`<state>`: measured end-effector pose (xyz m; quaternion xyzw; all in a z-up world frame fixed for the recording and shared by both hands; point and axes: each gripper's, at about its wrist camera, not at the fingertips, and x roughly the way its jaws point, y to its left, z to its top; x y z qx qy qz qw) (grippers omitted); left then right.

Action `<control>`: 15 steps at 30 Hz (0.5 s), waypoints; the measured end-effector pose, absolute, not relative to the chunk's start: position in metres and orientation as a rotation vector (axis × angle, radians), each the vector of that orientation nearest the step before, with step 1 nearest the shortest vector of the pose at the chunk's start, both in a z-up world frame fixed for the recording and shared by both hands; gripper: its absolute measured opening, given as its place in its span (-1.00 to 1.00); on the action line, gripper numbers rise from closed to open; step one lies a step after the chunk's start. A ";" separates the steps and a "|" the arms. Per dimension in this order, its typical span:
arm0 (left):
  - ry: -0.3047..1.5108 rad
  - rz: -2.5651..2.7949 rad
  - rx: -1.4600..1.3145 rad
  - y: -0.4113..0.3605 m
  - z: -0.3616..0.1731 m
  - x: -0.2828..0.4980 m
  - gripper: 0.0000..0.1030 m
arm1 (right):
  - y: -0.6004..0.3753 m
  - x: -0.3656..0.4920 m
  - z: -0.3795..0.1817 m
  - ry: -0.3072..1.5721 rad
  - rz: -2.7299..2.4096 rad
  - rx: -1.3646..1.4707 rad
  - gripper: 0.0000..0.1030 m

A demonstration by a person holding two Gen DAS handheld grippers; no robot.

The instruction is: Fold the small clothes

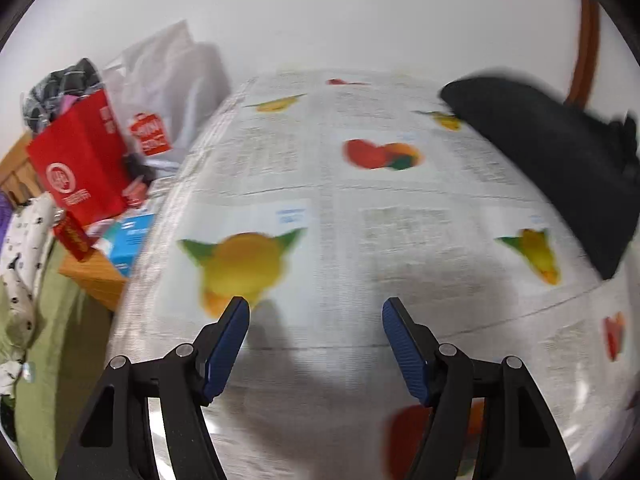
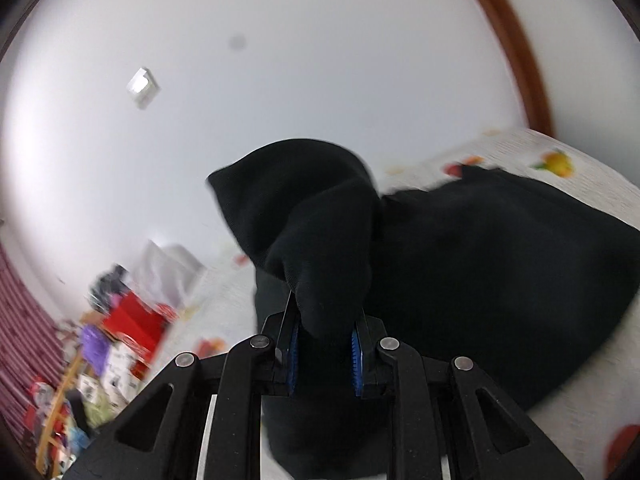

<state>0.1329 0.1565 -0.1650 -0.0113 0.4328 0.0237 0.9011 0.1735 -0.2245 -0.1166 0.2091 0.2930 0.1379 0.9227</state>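
My right hand-held gripper pinches a bunched fold of the soft black fabric garment, lifting that part while the rest lies on the table covered in a white cloth printed with fruit and text, toward its far right corner. My left hand-held gripper hangs spread and empty over the table's near middle, well apart from the garment.

No text legible. Red paper bag, far left of the left tongs: white round emblem and characters, too blurred to read. Newsprint-patterned tablecloth ahead of the tongs: printed columns, smeared by motion blur. Right wrist view: nothing readable.
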 end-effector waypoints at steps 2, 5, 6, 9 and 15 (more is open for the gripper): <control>0.883 -0.001 -0.031 0.140 -0.159 0.136 0.29 | -0.238 0.168 -0.134 0.663 0.262 0.417 -0.63; 0.873 -0.101 -0.036 0.105 -0.151 0.141 0.30 | -0.251 0.161 -0.148 0.703 0.258 0.390 -0.56; 0.871 -0.129 -0.032 0.093 -0.149 0.142 0.30 | -0.255 0.160 -0.148 0.706 0.254 0.375 -0.45; 0.866 -0.216 -0.026 0.055 -0.144 0.143 0.30 | -0.268 0.155 -0.136 0.678 0.250 0.342 -0.09; 0.895 -0.394 -0.039 -0.017 -0.146 0.150 0.30 | -0.284 0.180 -0.121 0.656 0.251 0.331 0.54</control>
